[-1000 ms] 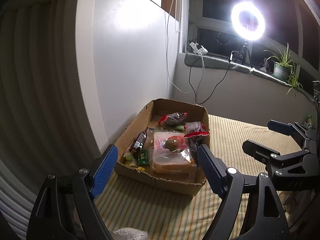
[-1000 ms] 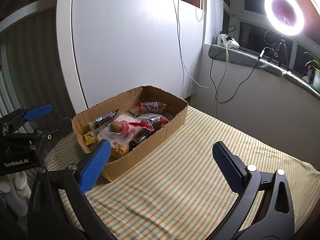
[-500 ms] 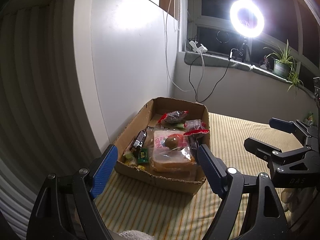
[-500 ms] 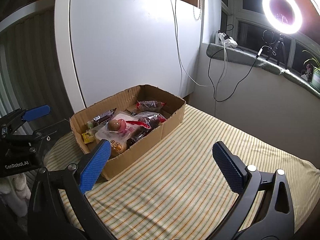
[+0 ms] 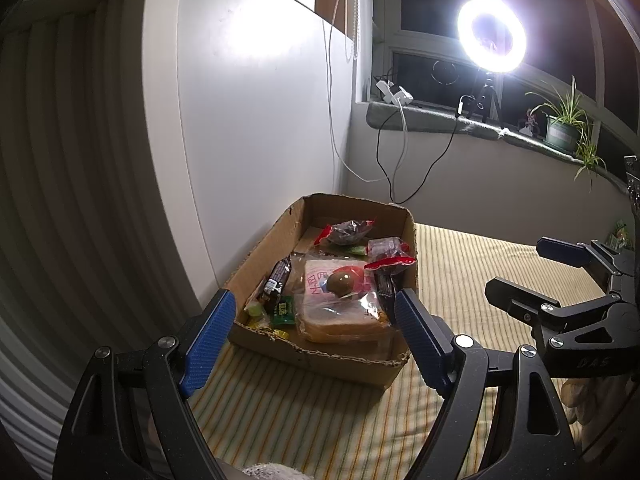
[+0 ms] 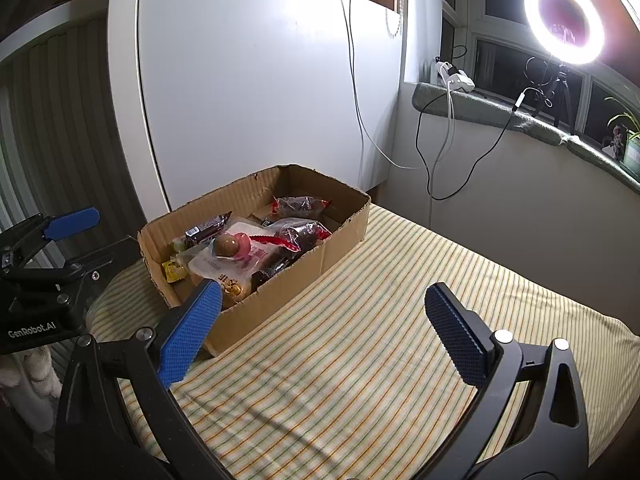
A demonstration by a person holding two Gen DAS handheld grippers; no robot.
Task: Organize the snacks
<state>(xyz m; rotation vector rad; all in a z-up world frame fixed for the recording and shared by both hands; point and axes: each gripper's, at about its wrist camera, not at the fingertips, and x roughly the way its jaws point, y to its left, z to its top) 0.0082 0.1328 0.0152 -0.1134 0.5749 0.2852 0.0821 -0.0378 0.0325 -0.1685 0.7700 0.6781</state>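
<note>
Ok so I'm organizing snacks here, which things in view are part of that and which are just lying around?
Part of the job:
- cardboard box
- bagged bread slice
- brown egg-shaped snack
- dark chocolate bar
- red-edged packets
- left claw and right claw, both open and empty

Just lying about:
- ring light
- potted plant
- cables

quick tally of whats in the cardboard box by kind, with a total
Counting what shows in the cardboard box:
bagged bread slice: 1
round brown wrapped egg-like snack on the bread: 1
red-edged clear packs of dark snacks: 2
dark bar wrapper: 1
green sachet: 1
small yellow-green candies at the near left corner: too jumbled to count
Total: 6 clear items, plus the candies
</note>
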